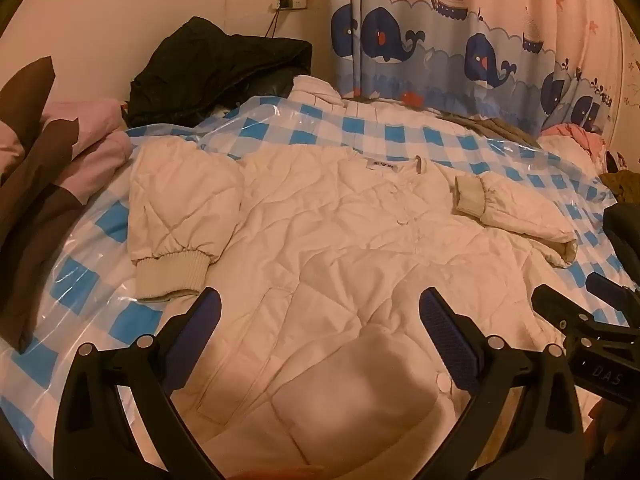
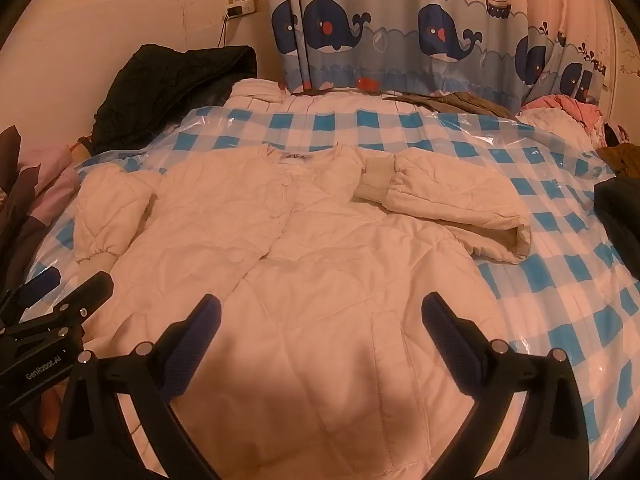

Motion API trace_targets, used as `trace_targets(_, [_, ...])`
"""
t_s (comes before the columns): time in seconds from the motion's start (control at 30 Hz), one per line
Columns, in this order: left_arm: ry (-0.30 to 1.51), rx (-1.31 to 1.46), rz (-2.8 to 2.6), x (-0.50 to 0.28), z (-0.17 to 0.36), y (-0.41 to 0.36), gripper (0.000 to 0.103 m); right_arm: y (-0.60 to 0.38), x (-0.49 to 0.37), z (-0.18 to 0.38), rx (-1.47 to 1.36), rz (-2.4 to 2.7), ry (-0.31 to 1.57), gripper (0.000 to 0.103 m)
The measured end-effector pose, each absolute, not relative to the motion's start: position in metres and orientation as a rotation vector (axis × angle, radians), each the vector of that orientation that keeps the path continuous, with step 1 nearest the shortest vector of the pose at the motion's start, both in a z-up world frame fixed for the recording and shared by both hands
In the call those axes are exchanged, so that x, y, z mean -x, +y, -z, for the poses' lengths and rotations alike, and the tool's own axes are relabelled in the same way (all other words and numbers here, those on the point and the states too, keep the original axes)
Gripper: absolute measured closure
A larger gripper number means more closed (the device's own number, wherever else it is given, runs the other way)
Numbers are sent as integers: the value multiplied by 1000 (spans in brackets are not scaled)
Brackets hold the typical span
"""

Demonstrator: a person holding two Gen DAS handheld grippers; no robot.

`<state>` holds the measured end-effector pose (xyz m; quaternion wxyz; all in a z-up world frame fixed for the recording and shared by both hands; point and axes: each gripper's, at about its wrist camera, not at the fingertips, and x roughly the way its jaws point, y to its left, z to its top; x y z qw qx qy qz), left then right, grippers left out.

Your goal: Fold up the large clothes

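Observation:
A cream quilted jacket [image 1: 340,240] lies front up on a blue and white checked plastic sheet [image 1: 100,280] on the bed. Its left sleeve [image 1: 176,216] lies beside the body, cuff toward me. Its right sleeve [image 1: 516,212] is folded across the shoulder, cuff near the collar. My left gripper [image 1: 320,308] is open and empty, above the jacket's lower left front. My right gripper [image 2: 322,312] is open and empty, above the lower right front. The jacket also shows in the right wrist view [image 2: 300,248]. Each gripper shows at the edge of the other's view.
A black coat [image 1: 216,68] is heaped at the back left by the wall. A pink and brown quilt [image 1: 44,152] lies on the left. A whale-print curtain [image 1: 440,48] hangs behind the bed. Pink clothes [image 2: 568,112] and dark items lie at the right.

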<state>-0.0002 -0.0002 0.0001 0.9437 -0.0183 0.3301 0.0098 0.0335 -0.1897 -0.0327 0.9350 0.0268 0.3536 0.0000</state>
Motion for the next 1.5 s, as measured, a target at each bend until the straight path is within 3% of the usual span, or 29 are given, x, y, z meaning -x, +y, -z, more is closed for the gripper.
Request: trace_targets(1.5, [730,31,-45,-5,14,1,7,-185,-37,43,-23,8,759,7])
